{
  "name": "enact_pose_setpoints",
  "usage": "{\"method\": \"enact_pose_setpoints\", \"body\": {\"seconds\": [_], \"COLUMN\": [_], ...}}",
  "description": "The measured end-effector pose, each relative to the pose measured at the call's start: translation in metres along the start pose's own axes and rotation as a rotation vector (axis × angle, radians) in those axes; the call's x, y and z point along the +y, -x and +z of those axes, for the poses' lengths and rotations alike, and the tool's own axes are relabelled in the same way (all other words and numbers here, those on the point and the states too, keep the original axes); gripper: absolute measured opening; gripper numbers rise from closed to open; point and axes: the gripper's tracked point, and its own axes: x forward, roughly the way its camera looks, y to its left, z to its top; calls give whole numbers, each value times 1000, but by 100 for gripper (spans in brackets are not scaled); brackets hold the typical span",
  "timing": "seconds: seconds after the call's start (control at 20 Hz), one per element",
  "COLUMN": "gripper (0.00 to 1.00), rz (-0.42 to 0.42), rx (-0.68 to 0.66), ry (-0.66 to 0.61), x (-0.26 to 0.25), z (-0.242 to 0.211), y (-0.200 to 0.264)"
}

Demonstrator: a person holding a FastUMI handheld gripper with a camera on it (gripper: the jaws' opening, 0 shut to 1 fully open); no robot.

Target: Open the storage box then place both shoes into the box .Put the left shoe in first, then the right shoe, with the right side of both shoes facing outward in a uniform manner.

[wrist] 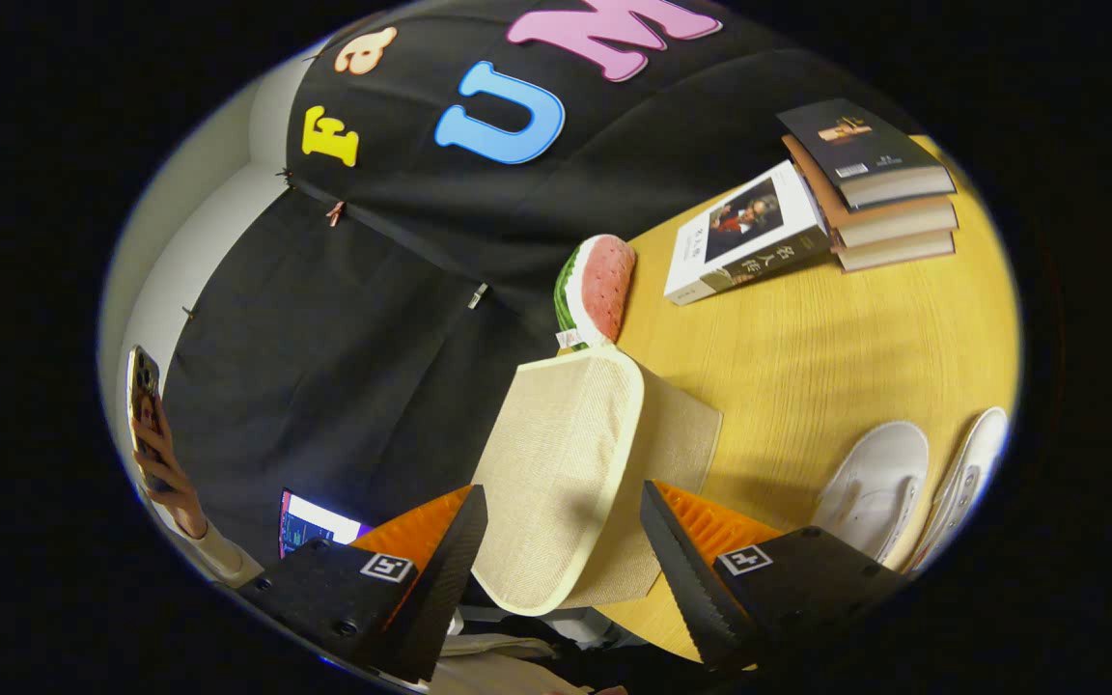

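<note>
You are holding the gripper (564, 541) with its fingers spread wide, gripping nothing. The beige storage box (575, 473) is sitting between and just ahead of them on the wooden table (807, 357). Two white shoes (903, 487) are lying beside the right finger. A watermelon cushion (597, 290) and books (807, 212) are resting beyond the box.

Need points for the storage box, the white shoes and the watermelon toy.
storage box (556, 473): gripper view, middle of its woven lid, between the open tongs' fingers.
white shoes (879, 487): gripper view, upper of the nearer shoe.
watermelon toy (604, 285): gripper view, its red face.
</note>
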Motion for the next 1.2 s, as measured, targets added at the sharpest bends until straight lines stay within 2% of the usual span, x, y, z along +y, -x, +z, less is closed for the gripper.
{"method": "enact_pose_setpoints", "body": {"seconds": [0.15, 0.35, 0.45, 0.9, 1.0, 1.1, 1.15, 1.2], "gripper": [98, 98, 98, 96, 95, 75, 74, 53], "rz": [-6, 25, 61, 96, 133, 197, 200, 212], "rx": [36, 63, 50, 71, 65, 82, 98, 101], "ry": [-49, -134, -177, -273, -319, -382, -397, -427], "x": [-18, -30, -28, -34, -24, -10, -9, -6], "z": [-14, -25, -24, -32, -29, -29, -31, -31], "y": [-11, -33, -38, -54, -53, -54, -56, -59]}}
